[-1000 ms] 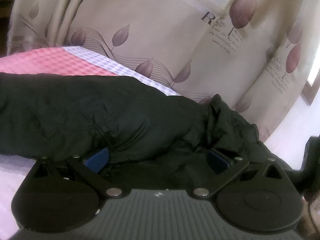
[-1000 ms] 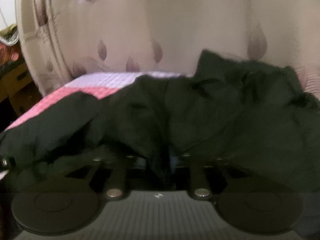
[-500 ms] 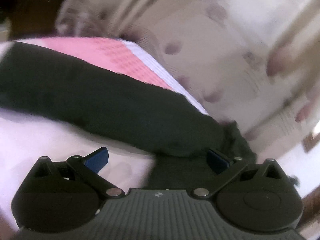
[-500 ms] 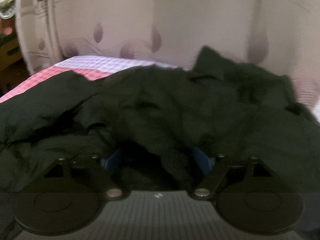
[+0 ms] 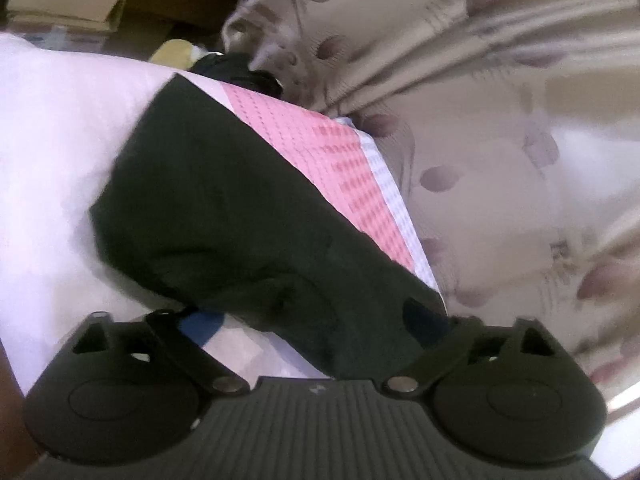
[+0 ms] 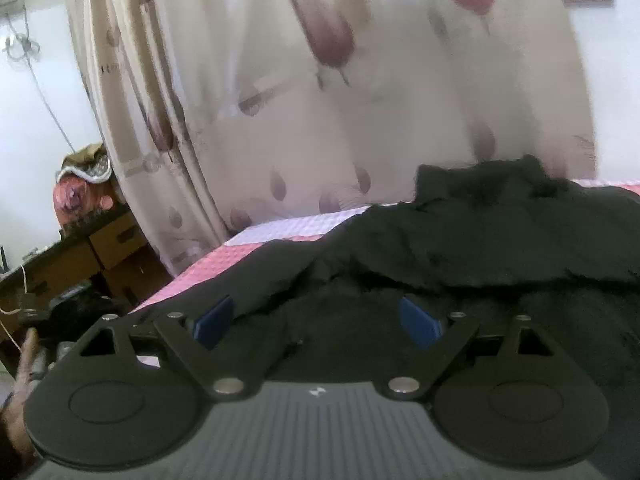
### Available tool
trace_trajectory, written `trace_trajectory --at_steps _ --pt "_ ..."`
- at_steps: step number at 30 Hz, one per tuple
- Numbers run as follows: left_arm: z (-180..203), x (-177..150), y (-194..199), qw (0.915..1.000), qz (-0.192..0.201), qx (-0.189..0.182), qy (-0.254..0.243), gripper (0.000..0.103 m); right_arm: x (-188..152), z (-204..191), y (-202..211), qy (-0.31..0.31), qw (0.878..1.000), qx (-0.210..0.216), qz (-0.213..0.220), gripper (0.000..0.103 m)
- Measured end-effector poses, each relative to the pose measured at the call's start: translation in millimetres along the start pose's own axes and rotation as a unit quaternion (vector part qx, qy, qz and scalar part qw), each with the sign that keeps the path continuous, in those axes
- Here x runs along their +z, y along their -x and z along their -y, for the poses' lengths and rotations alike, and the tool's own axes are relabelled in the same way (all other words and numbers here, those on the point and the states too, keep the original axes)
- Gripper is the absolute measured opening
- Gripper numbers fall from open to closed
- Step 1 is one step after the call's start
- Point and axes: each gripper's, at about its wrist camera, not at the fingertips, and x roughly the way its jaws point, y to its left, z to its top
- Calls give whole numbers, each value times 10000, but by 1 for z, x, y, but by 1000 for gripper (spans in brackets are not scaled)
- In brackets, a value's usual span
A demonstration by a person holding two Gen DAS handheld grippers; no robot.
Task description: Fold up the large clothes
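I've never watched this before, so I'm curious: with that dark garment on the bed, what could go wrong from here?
The black garment lies bunched near the curtain, so a fold made now might trap creases. The left gripper is closing with cloth only at one pad and might catch too little. The right gripper, opening over loose folds, could snag them.

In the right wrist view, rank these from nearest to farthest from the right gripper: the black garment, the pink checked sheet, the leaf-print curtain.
1. Black garment: directly under and ahead of the right gripper, whose jaws are opening.
2. Pink checked sheet: ahead to the left, showing beyond the garment's edge.
3. Leaf-print curtain: hanging behind the bed, at the back.
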Motion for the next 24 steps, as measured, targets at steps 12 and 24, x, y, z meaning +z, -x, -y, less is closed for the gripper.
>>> trace_trajectory --at_steps 12,24 --pt "48 32 -22 9951 834 231 -470 3 -26 39 89 -849 9939 -541 450 91" --pt "349 -83 -12 9379 807 -1556 -2994 3 -23 94 121 -1676 9779 -756 994 92"
